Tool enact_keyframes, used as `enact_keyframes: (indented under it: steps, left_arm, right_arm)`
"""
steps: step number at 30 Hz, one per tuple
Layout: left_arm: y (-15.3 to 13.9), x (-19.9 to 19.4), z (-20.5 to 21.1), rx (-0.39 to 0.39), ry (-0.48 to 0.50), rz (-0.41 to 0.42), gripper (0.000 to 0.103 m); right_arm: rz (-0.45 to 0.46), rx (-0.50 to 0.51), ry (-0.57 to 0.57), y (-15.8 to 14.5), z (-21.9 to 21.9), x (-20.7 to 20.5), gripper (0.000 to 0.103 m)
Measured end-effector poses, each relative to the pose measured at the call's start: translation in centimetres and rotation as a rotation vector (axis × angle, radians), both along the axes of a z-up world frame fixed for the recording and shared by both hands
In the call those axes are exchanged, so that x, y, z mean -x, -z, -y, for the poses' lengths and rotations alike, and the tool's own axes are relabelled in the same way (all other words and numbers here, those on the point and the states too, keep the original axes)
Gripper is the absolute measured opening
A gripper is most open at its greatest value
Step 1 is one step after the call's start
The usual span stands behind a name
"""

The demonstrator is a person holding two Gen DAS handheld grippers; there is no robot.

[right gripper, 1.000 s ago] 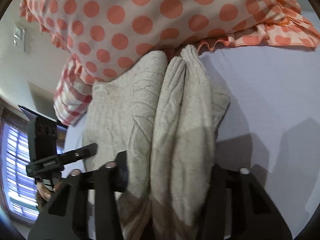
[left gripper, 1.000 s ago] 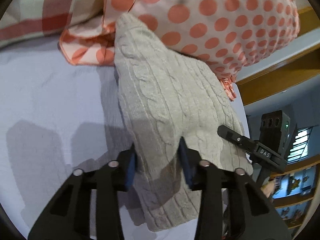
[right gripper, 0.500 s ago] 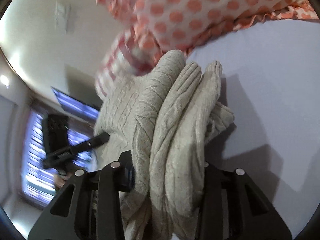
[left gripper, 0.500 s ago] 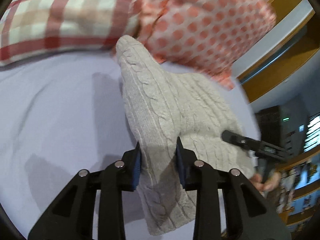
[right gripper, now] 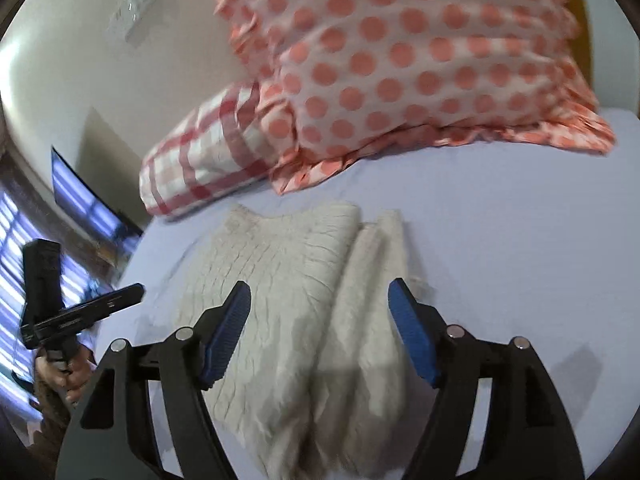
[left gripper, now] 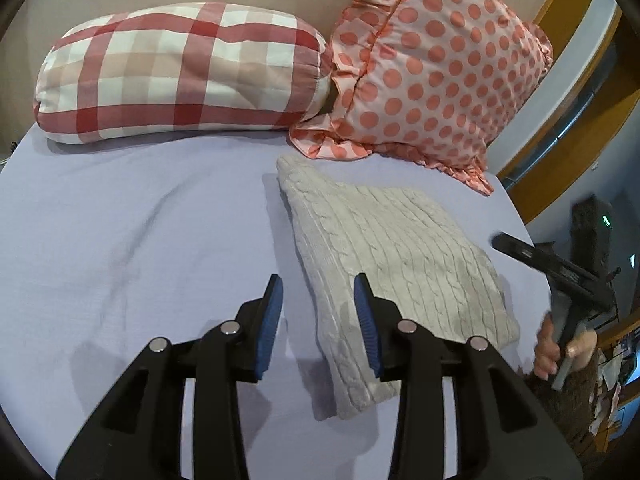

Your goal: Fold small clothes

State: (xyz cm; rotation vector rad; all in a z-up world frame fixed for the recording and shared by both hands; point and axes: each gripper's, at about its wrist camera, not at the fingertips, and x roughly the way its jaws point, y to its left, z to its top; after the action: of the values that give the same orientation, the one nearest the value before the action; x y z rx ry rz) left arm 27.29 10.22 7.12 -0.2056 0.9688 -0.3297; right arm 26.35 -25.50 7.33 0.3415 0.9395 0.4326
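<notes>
Both wrist views angled down from opposite sides, close, sharing folded sweater (left gripper: 392, 248) (right gripper: 304, 300), right view somewhat blurred

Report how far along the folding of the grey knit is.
Done: the grey cable-knit sweater lies folded in stacked layers on the lilac sheet, below the polka-dot pillow. In hand: nothing; the left gripper and right gripper have just been opening, their pads clear of the knit. Left: no other garment shows, so perhaps only tidying the uneven layer edges remains.
</notes>
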Motion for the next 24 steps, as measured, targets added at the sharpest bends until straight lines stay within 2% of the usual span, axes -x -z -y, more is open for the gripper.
enact_keyframes:
  steps: [2,3,4,6,9,14,16,18,20,22,23,24]
  left_arm:
    - [0.4,0.3,0.4,-0.008,0.015,-0.014,0.038]
    - [0.6,0.5,0.4,-0.01,0.018,-0.02,0.038]
    - [0.8,0.6,0.6,-0.013,0.024,-0.028,0.038]
    - [1.0,0.8,0.6,-0.011,0.031,-0.033,0.038]
    - [1.0,0.7,0.3,-0.007,0.023,-0.029,0.039]
    - [0.9,1.0,0.2,0.012,0.035,-0.027,0.039]
    - [0.9,1.3,0.8,0.014,0.071,-0.017,0.04]
    - [0.8,1.5,1.8,0.011,0.113,-0.011,0.041]
    - [0.5,2.1,3.2,0.014,0.161,0.008,0.041]
    - [0.2,3.0,4.6,0.007,0.201,0.031,0.045]
    - [0.2,3.4,5.3,0.004,0.217,0.039,0.046]
    - [0.5,3.7,6.0,0.005,0.237,0.033,0.046]
  right_arm:
    - [-0.048,0.017,-0.005,1.2,-1.4,-1.7,0.067]
    - [-0.078,0.023,-0.004,2.0,-2.0,-2.5,0.055]
    - [-0.105,0.037,0.003,3.0,-2.5,-3.1,0.047]
    - [-0.084,0.049,-0.016,3.5,-2.8,-3.0,0.028]
    - [-0.043,0.028,-0.032,3.2,-2.7,-1.6,0.023]
    - [-0.038,-0.051,0.069,2.6,1.2,1.6,0.022]
    - [-0.04,-0.033,0.093,3.2,2.0,2.6,0.023]
    - [-0.032,-0.023,0.087,3.2,1.8,3.0,0.03]
    - [-0.005,-0.008,0.107,1.8,2.0,3.6,0.038]
    - [0.084,0.006,0.112,-0.5,2.2,5.1,0.056]
    - [0.121,-0.001,0.102,-1.4,2.1,6.0,0.06]
    - [0.15,-0.016,0.077,-2.2,1.8,6.8,0.06]
